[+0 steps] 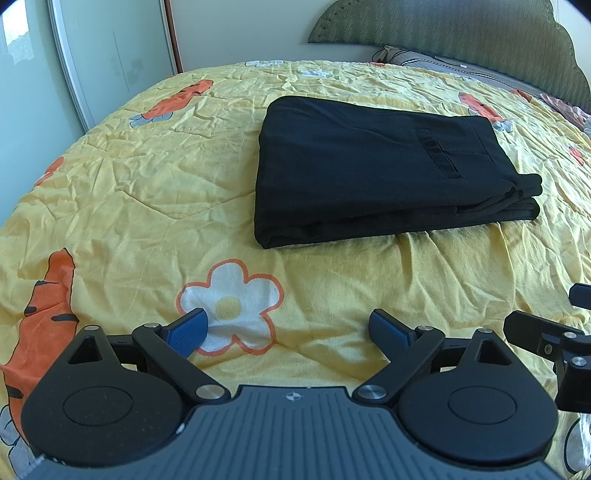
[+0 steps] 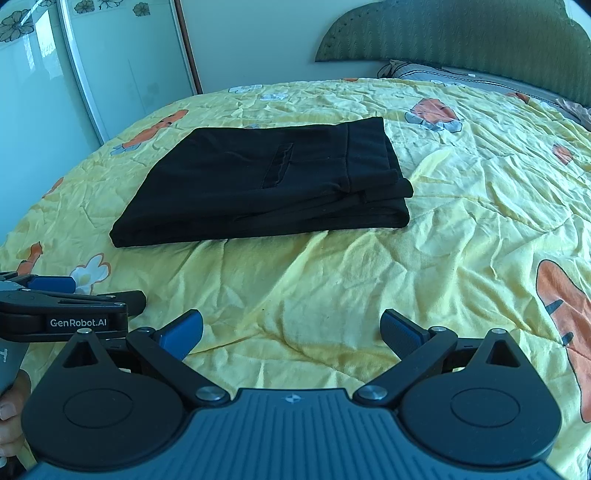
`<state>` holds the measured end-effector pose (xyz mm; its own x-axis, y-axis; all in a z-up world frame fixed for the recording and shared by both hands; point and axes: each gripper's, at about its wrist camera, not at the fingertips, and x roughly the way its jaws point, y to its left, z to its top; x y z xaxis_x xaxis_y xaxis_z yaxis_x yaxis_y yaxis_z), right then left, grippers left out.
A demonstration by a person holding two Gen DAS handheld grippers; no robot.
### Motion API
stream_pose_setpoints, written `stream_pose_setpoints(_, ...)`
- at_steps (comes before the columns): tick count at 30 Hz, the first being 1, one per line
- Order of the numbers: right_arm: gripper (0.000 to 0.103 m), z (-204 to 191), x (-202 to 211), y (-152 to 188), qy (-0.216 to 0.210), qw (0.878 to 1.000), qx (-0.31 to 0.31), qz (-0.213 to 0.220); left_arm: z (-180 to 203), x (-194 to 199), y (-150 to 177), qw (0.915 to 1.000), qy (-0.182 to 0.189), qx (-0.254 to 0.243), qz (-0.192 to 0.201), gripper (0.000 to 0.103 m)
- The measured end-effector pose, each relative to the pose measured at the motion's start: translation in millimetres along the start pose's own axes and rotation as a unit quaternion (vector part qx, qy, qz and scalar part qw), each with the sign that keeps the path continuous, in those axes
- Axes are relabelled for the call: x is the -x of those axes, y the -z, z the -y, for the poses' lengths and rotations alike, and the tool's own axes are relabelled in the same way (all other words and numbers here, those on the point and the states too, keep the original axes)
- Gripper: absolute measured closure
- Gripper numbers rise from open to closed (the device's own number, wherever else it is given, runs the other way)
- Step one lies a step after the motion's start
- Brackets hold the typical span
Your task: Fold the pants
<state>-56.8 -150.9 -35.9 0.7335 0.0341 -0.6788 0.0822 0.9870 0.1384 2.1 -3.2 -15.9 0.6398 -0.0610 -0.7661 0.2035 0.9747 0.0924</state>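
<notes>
**A:** You've got the black pants point(image 1: 376, 170) lying ahead of both tools, folded into a flat stack on the yellow quilt point(image 1: 147, 177) of the bed; nothing is touching them; your left gripper point(image 1: 288, 330) hangs over the white flower print point(image 1: 229, 306) with its jaws spread wide and nothing between them.

**B:** And your right gripper point(image 2: 291, 332) is the same story; jaws wide apart, bare quilt between the blue pads point(image 2: 183, 330), pants well apart from the tips.

**A:** Here's the relation that matters for you; from the left wrist view the stack sits ahead and off to the right of your jaws; from the right wrist view it sits ahead and to the left; so it lies between your two hands, roughly centred.

**B:** Long axis runs across you, side to side; the rounded fold faces the wardrobe doors point(image 2: 110, 66), and the waistband end with the layered edges point(image 2: 388, 199) faces the headboard point(image 2: 461, 33) side.

**A:** That layered end is the nearer one for your right hand; the folded end is nearer for your left; neither hand looks clearly closer overall.

**B:** My read; the folding looks about done; if you want one more fold, you'd bring one short end across to the other along that long axis.
</notes>
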Motion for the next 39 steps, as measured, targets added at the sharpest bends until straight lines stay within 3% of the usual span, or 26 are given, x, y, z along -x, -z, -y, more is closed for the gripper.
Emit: stream_pose_setpoints(39, 0.0, -0.6, 0.1, 0.6, -0.002, 1.0, 0.002, -0.001, -2.6, 1.1, 1.0, 1.0, 0.004, 0.006, 0.003, 0.006)
